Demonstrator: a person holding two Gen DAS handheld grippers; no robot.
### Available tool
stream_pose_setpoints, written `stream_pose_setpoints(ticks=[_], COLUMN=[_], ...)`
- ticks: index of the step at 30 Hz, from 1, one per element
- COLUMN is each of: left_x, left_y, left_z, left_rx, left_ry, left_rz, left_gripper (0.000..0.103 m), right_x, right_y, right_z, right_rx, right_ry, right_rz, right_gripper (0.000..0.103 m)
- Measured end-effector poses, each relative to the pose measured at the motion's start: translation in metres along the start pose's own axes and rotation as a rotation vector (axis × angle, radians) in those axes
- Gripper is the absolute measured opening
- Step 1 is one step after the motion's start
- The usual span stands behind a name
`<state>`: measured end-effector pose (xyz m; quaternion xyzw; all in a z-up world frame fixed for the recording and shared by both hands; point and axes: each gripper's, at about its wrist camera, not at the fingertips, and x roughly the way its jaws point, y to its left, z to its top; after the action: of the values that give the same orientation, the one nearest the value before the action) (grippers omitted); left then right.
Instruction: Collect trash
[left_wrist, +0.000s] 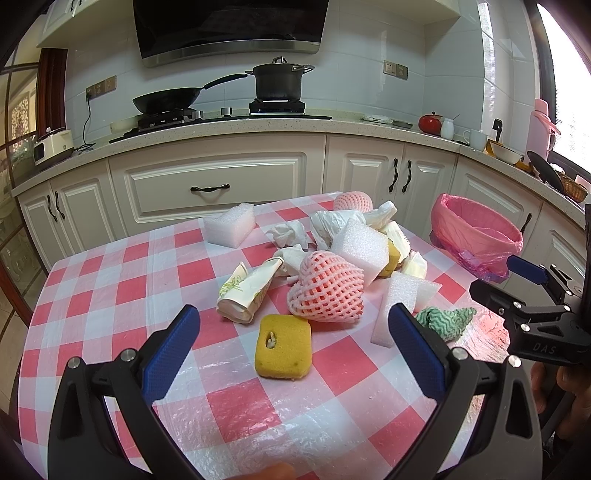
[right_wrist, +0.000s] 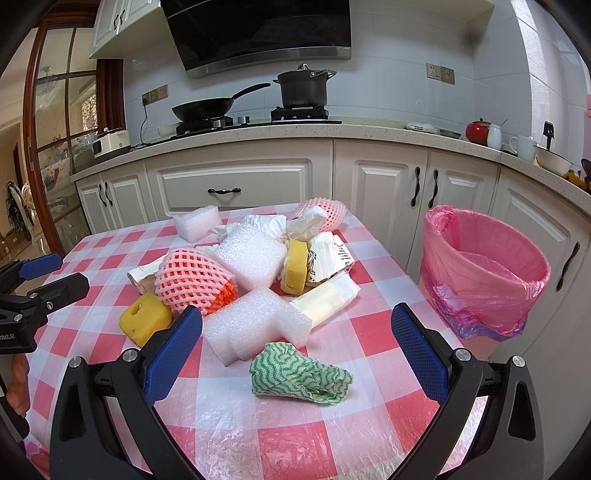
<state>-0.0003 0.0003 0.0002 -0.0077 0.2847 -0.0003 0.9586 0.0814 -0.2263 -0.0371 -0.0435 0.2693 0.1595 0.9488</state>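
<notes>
Far left, held low over the checked tablecloth (left_wrist: 110, 295): left gripper (left_wrist: 294, 313), jaws spread wide, gripping nothing. Pointed at the yellow sponge (left_wrist: 282, 347) lying flat just ahead, probably lined up as a first pick, being the nearest loose piece. Just left of the sponge, a crushed paper cup (left_wrist: 245, 291) on its side, leaf-printed, no words legible.

Heaped mid-table, seemingly dumped together for clearing: pink foam net (left_wrist: 327, 286), white foam blocks (right_wrist: 255, 325), crumpled tissue (left_wrist: 290, 234), a printed paper wrapper (right_wrist: 332, 258) (cursive lettering there, too small to read) and a second sponge (right_wrist: 297, 269) wedged on edge against it. One foam block (left_wrist: 229, 224) set apart at the far left corner.

Further right, clear of the heap and near the front edge: green wavy cloth (right_wrist: 299, 373), crumpled, directly ahead of the right gripper (right_wrist: 296, 313). Likewise wide open and empty. Likely poised there for the shortest carry to the bin.

Rightmost, beside the table's right edge: pink-lined bin (right_wrist: 480, 266), mouth open toward the right gripper, nothing visible inside but liner. All trash on the table, none yet collected.

Readable writing: "DAS" on the right gripper's black body in the left view; "obot.AI", cut off by the frame edge, on the left gripper's body in the right view.
</notes>
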Motion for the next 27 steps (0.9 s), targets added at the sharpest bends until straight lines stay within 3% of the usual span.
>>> stream_pose_setpoints(ticks=[27], left_x=[0.0006], left_y=[0.0003], left_z=[0.0], left_rx=[-0.001], left_ry=[0.003], left_rz=[-0.001], left_gripper=[0.098], right_x=[0.0028], right_y=[-0.0016], right_z=[0.0], right_rx=[0.001], right_ry=[0.004], right_rz=[-0.001], right_gripper=[0.096])
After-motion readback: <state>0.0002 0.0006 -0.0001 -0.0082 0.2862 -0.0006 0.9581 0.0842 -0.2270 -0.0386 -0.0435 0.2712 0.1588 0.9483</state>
